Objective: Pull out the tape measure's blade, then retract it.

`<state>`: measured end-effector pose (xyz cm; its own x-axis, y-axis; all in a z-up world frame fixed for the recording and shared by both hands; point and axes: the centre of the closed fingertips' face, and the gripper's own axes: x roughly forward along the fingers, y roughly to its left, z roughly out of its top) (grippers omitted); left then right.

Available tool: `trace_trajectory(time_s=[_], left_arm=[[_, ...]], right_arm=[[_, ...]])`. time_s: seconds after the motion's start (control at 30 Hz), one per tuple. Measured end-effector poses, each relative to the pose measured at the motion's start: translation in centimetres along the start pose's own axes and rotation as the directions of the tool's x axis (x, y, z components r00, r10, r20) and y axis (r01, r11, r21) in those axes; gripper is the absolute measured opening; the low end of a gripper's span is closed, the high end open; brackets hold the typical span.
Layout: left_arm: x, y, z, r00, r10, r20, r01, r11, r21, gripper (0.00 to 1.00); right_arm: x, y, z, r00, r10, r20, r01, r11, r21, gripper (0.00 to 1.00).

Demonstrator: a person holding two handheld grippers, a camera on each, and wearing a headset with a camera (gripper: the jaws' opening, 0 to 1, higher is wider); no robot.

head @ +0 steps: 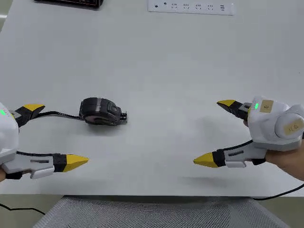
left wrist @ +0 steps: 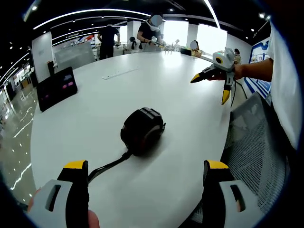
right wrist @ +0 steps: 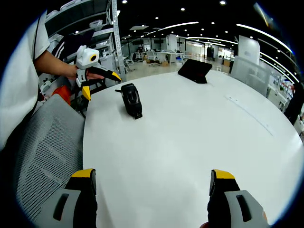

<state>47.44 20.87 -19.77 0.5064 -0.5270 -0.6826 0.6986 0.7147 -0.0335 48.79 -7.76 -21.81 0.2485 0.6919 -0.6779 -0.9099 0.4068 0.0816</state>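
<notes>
Tape measure: a black, rounded tape measure case (head: pixel 101 111) lies on the white tabletop (head: pixel 180 61), left of centre. Just a short hook end shows at its right side.
Strap: a thin black strap (head: pixel 57 114) trails from the case toward the left gripper.
Writing: any marking on the case is too small to read.
Left gripper: white with yellow tips (head: pixel 59 134), jaws spread wide and holding nothing, near the case.
Right gripper: the same make (head: pixel 211 132), jaws spread wide and empty, well apart from the case.
Far edge: a white power strip (head: pixel 190 7).
</notes>
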Motion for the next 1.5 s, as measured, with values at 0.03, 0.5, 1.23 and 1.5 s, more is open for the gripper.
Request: trace_trajectory(time_s=[0.03,0.5,1.23,1.5], left_arm=[[-0.1,0.0,-0.1,1.0000,-0.002,-0.002,0.002,1.000,0.004,0.99],[-1.1,0.2,-1.4,0.9991,-0.020,-0.039,0.021,0.999,0.030,0.99],[-1.3,-0.7,-2.0,0.9969,-0.057,-0.055,0.058,0.998,0.029,0.99],[-1.1,-0.6,-2.2,0.9959,-0.063,-0.065,0.065,0.997,0.029,0.99]], right_arm=[[-0.1,-0.1,-0.1,1.0000,-0.005,0.000,0.005,1.000,0.003,0.99],[-1.7,-0.6,-1.1,0.9996,-0.027,-0.010,0.027,0.999,0.018,0.99],[-2.4,-0.4,-1.7,0.9994,-0.032,-0.013,0.032,0.999,0.036,0.99],[-2.5,-0.4,-1.8,0.9994,-0.031,-0.014,0.031,0.999,0.040,0.99]])
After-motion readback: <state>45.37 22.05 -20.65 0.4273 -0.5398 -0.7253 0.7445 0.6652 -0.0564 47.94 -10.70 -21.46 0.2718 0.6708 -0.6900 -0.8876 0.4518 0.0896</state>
